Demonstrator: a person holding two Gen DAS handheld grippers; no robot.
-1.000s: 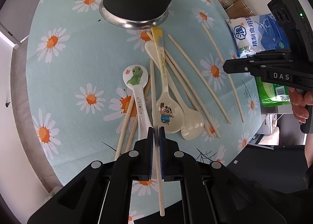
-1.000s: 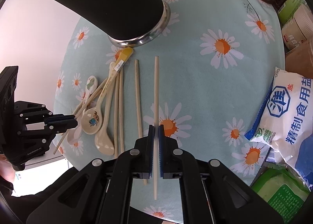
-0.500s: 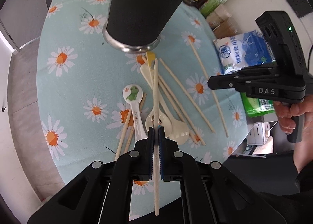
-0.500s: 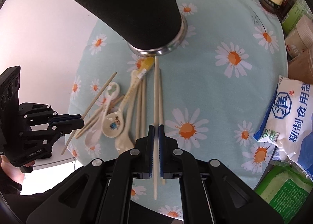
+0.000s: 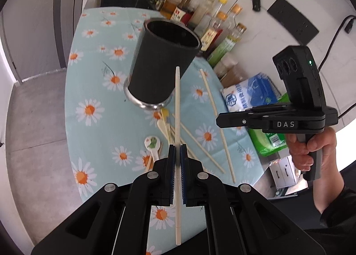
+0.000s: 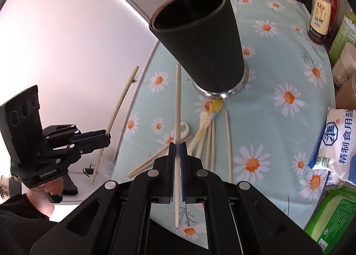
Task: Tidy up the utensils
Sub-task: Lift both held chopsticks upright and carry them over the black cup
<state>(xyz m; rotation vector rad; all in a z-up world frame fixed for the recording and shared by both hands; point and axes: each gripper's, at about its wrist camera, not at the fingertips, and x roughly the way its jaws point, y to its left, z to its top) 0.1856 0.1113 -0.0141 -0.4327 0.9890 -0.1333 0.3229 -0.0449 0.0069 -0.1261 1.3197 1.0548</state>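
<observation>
Left wrist view: left gripper (image 5: 177,157) and right gripper (image 6: 177,154) each clamp one chopstick (image 5: 177,108) above the table's (image 5: 93,90) middle; either may strike the black holder's (image 5: 162,65) rim and slip.

Both chopsticks are up off the worktop (image 5: 93,90) now! The left claw (image 5: 177,150) has lifted its chopstick (image 5: 177,108) clear of the spoon pile (image 5: 163,121), tip swinging up toward the black holder (image 5: 160,65). The right claw (image 6: 177,150) has hoisted its chopstick (image 6: 178,108) too, and the holder's open mouth (image 6: 189,7) has come into sight.
</observation>
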